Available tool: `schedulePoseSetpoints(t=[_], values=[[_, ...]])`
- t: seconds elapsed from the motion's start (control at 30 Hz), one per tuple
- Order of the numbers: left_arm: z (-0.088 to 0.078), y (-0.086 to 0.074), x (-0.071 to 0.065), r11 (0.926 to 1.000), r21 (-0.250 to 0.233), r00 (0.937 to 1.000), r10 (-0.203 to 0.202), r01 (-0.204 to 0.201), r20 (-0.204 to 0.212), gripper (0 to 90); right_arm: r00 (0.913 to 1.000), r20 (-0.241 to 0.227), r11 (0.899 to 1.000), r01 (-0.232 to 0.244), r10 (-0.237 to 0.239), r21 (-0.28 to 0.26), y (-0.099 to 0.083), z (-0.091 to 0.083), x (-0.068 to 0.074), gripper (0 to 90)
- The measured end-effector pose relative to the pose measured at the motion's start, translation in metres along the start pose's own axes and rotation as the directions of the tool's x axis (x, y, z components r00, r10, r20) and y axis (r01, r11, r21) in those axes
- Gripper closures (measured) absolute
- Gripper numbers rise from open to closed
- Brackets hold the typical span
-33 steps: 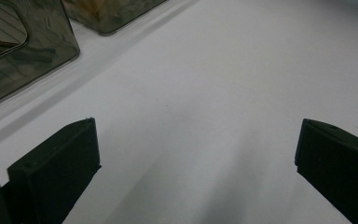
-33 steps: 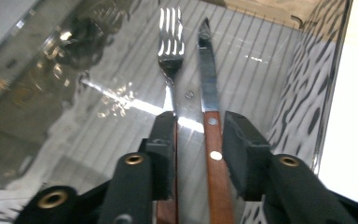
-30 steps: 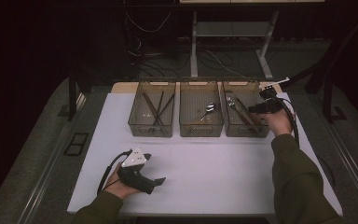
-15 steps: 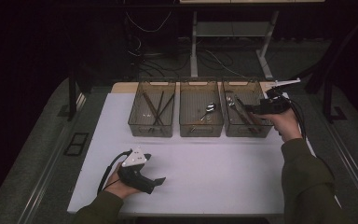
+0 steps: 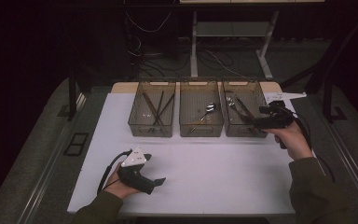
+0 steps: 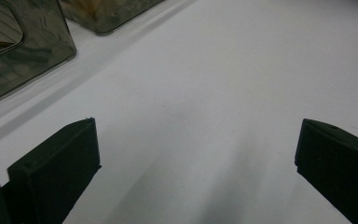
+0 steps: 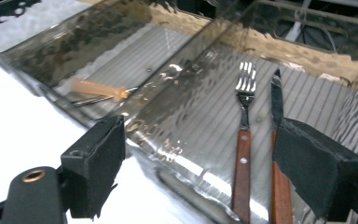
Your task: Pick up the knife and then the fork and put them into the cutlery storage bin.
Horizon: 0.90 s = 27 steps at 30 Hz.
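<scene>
Three smoky clear bins stand in a row at the back of the white table point(image 5: 214, 172). The right bin point(image 5: 242, 134) holds a wooden-handled fork point(image 7: 243, 140) and knife point(image 7: 276, 100), lying side by side. My right gripper point(image 5: 255, 122) hovers at that bin's near right corner and points into it. Its jaws have just been opening, and the right gripper point(image 7: 198, 128) now stands open with nothing between the pads. At the front left my left gripper point(image 5: 158, 182) rests on the table, and the left gripper point(image 6: 196, 126) is open over bare white surface.
The middle bin point(image 5: 200, 130) holds a spoon point(image 5: 209, 108) and a light-handled utensil point(image 7: 98, 88). The left bin point(image 5: 150, 128) holds several dark sticks. A dark floor and a desk frame lie beyond the table's far edge.
The right hand has drawn back from over the right bin toward the person and a little to the right. Its jaws have spread wider. The left hand has stayed put.
</scene>
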<state>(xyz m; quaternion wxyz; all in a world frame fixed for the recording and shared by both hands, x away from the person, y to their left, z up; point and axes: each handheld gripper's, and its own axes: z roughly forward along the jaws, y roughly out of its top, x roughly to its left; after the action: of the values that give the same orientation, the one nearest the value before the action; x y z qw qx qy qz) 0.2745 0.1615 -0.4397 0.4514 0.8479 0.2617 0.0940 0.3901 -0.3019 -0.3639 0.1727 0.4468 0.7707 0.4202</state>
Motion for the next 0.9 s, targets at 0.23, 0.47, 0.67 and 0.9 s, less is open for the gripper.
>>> schedulePoseSetpoints(t=[0.23,0.47,0.67,0.9], values=[[0.000,0.000,0.000,1.0000,0.000,1.0000,0.004,-0.004,-0.002,0.0,0.9985,-0.043,0.997,0.033,-0.036,-0.066,-0.015,-0.016,0.025,17.1],[-0.001,0.000,0.000,1.0000,-0.003,1.0000,-0.001,0.001,-0.004,0.0,0.9943,-0.091,0.995,0.047,-0.055,-0.084,-0.037,-0.024,0.046,17.1],[-0.002,0.000,0.001,0.9999,-0.012,1.0000,-0.009,0.009,0.001,0.0,0.9907,-0.107,0.993,0.075,-0.085,-0.095,-0.059,-0.025,0.057,17.1],[-0.002,0.000,0.000,0.9999,-0.011,1.0000,-0.006,0.006,0.003,0.0,0.9895,-0.116,0.993,0.077,-0.087,-0.085,-0.082,-0.026,0.064,17.1]])
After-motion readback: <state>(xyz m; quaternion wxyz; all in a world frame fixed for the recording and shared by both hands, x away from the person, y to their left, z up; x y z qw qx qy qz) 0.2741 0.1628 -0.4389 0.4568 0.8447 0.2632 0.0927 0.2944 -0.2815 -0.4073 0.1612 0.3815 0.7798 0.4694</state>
